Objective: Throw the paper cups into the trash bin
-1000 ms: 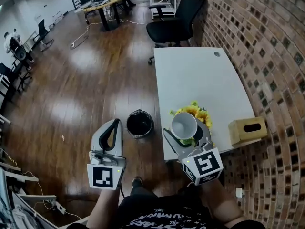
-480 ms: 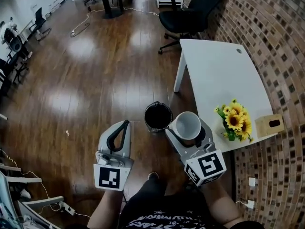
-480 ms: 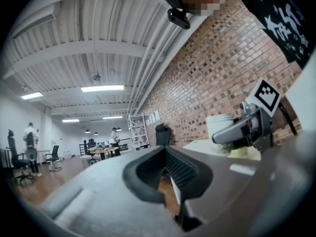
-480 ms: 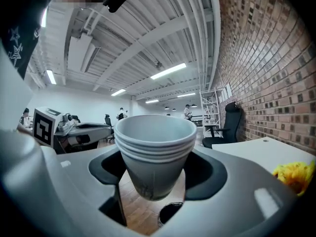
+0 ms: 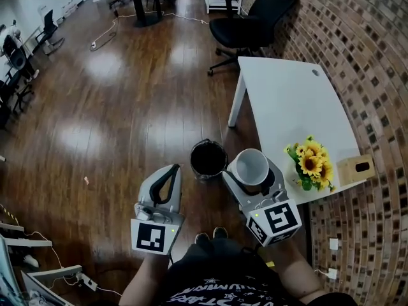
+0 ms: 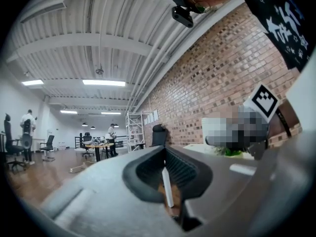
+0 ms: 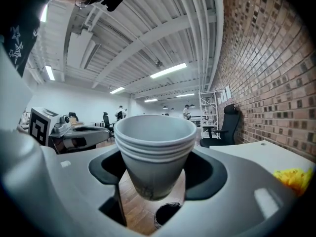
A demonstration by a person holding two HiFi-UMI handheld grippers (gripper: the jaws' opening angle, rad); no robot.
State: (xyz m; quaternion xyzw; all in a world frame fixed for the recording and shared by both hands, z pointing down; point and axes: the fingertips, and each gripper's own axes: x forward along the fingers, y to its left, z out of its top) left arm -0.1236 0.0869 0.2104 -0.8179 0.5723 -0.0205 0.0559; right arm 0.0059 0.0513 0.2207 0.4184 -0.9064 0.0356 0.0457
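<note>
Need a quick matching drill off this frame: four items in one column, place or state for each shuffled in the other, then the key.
Column 1
1. paper cups
2. trash bin
3. sunflowers
4. left gripper

Column 2
A. standing on the white table
B. standing on the wood floor
C. jaws together, nothing between them
D. stacked, clamped in the right gripper

Pairs: 1-D, 2-B, 3-A, 4-C
</note>
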